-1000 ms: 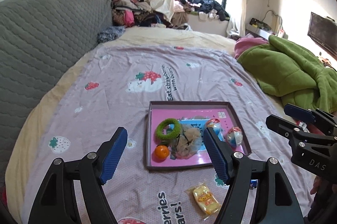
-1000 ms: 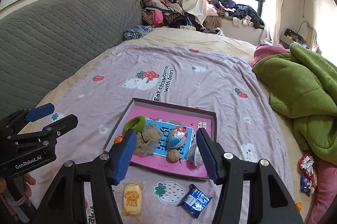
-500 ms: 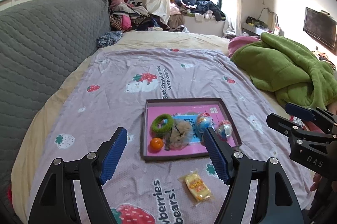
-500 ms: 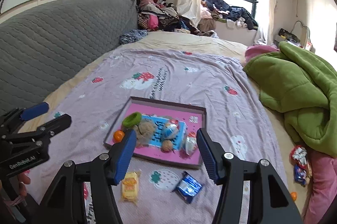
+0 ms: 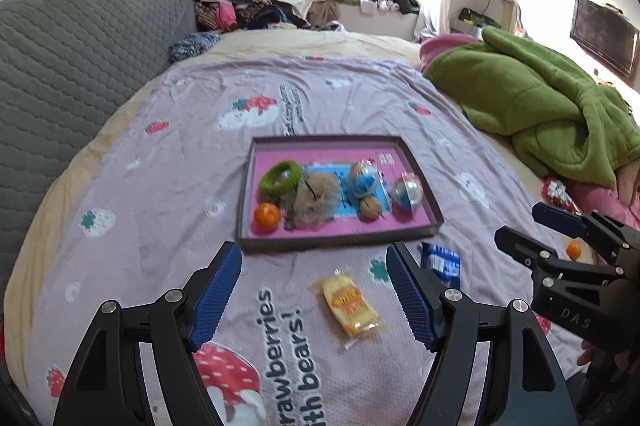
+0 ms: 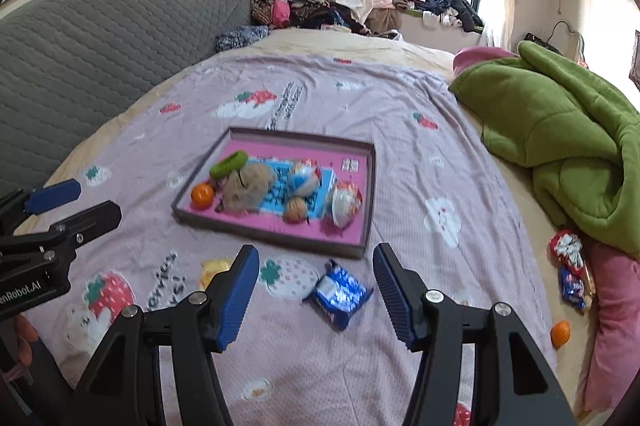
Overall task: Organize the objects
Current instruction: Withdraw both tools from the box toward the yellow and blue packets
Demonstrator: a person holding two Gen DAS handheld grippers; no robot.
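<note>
Two claws up on my feed, both spread wide with nothing pinched. Bed (image 5: 168,162) fills the frame, pink tray (image 5: 340,242) sits dead centre. Left claw (image 5: 314,294) frames the yellow snack packet (image 5: 352,306), lower middle; right claw (image 6: 316,290) frames the blue wrapper (image 6: 338,294), bottom centre.

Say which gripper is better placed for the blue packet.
Right. The blue packet lies just ahead of the open right gripper, between its fingers' line. The left gripper lines up with the yellow packet instead.
</note>
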